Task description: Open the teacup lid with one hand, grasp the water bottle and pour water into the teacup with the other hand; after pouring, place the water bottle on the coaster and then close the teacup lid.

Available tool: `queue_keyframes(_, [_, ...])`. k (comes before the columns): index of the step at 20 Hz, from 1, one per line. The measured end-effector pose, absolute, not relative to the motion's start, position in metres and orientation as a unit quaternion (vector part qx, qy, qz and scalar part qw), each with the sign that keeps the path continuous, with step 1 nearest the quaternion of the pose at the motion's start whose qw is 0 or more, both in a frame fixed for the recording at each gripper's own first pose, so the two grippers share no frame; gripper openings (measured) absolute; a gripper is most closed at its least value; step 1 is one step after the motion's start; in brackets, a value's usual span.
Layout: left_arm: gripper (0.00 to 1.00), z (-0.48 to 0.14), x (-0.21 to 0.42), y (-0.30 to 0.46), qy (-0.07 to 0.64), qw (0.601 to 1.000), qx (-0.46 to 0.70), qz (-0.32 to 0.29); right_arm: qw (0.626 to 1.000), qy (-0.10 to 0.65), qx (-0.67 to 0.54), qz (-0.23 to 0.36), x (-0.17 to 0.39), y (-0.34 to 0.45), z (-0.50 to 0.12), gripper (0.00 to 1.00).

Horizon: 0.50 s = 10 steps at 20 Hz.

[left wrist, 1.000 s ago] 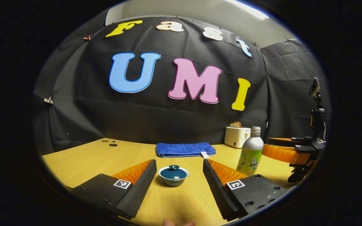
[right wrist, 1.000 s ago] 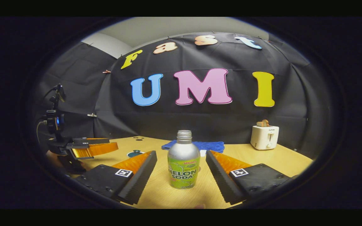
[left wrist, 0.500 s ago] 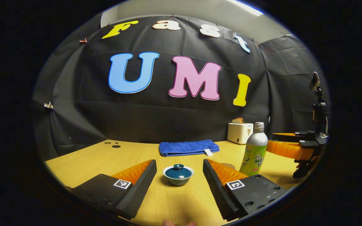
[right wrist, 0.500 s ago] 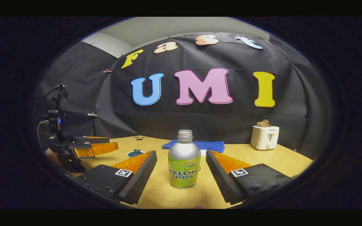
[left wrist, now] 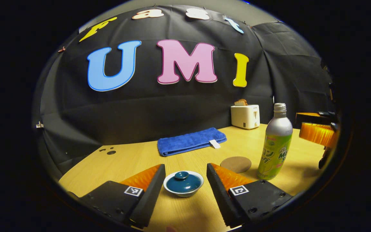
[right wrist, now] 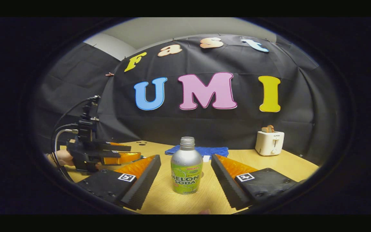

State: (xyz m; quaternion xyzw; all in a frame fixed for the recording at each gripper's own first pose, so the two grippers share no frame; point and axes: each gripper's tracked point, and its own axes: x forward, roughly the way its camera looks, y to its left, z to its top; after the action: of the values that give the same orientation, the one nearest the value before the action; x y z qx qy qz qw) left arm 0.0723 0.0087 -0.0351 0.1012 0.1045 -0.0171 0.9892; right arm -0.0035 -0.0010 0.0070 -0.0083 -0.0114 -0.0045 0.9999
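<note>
blue towel (left wrist: 191, 145) folded, near wall | white toaster (left wrist: 245, 116) with bread, back right | wooden table (left wrist: 134, 158)

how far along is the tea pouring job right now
Nothing is finished yet. The lid sits on the teacup, and the water bottle stands upright on the table, off the coaster. In hand: the left gripper is open around the teacup, and the right gripper is open around the bottle. Lifting the lid, pouring, placing and closing remain.
</note>
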Motion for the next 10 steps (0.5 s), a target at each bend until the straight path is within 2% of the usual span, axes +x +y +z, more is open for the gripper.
queue_keyframes(5, [0.75,-0.049,0.093,0.014,0.118,0.986,0.117,-0.01,1.0,-0.014,-0.014,-0.01,-0.005,-0.003,0.008,0.97])
queue_keyframes(10, [0.62,-0.059,0.102,0.015,0.134,0.986,0.103,-0.011,1.0,-0.009,-0.01,-0.013,-0.003,-0.006,0.004,0.97])
